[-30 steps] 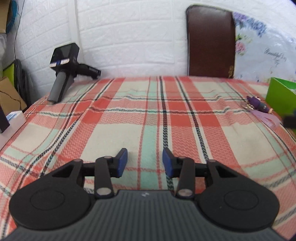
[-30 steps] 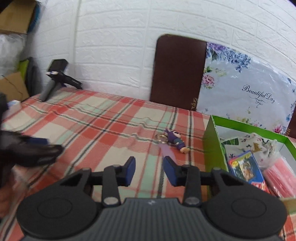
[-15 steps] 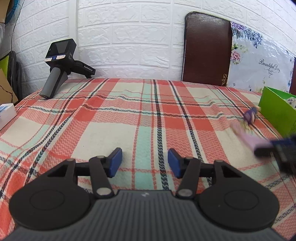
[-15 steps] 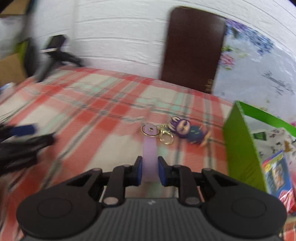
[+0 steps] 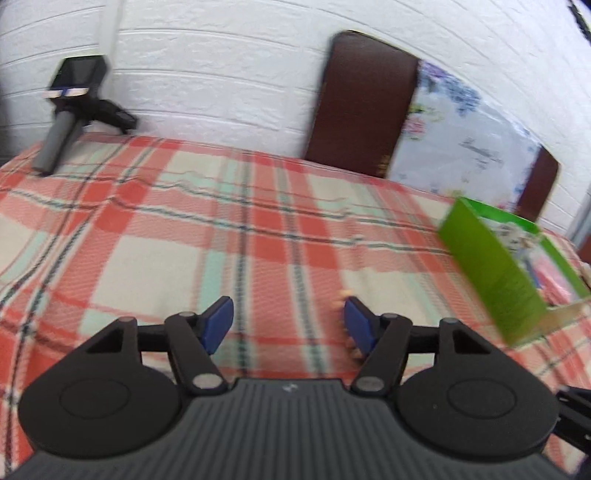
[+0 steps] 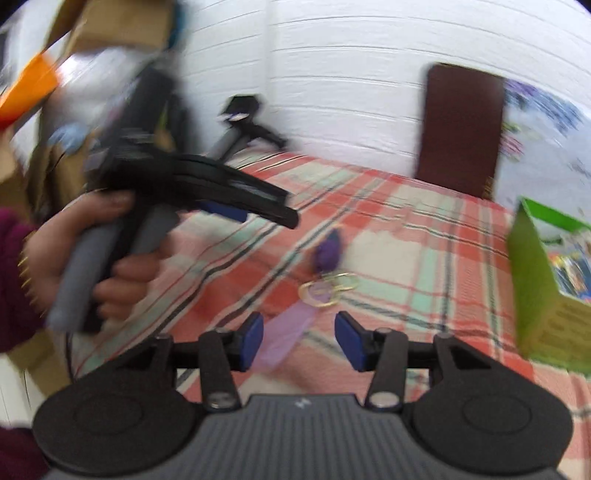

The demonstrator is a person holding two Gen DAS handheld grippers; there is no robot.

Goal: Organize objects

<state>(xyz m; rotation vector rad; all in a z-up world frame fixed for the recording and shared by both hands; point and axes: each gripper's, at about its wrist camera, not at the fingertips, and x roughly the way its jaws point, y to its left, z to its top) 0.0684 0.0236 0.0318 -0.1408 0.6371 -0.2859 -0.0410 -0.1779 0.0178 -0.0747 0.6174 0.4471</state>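
Observation:
A purple figure keychain (image 6: 327, 254) with gold rings (image 6: 328, 291) and a lilac strap (image 6: 288, 336) lies on the plaid cloth (image 6: 424, 236), blurred by motion. My right gripper (image 6: 298, 339) is open, its tips just short of the strap's near end, which lies close to the left finger; I cannot tell if they touch. My left gripper (image 5: 288, 324) is open and empty over the cloth (image 5: 147, 258); it also shows in the right wrist view (image 6: 236, 199), held in a hand. A green box (image 5: 495, 266) with packets inside stands to the right, also in the right wrist view (image 6: 532, 280).
A black spare gripper device (image 5: 70, 110) stands at the back left against the white brick wall. A brown board (image 5: 362, 103) and a floral board (image 5: 461, 147) lean on the wall. Cardboard boxes (image 6: 110, 26) are stacked at the left.
My right gripper was shut on the lilac strap and has opened; the keychain now lies loose on the cloth. Both views have swung, and the left gripper's jaws have widened.

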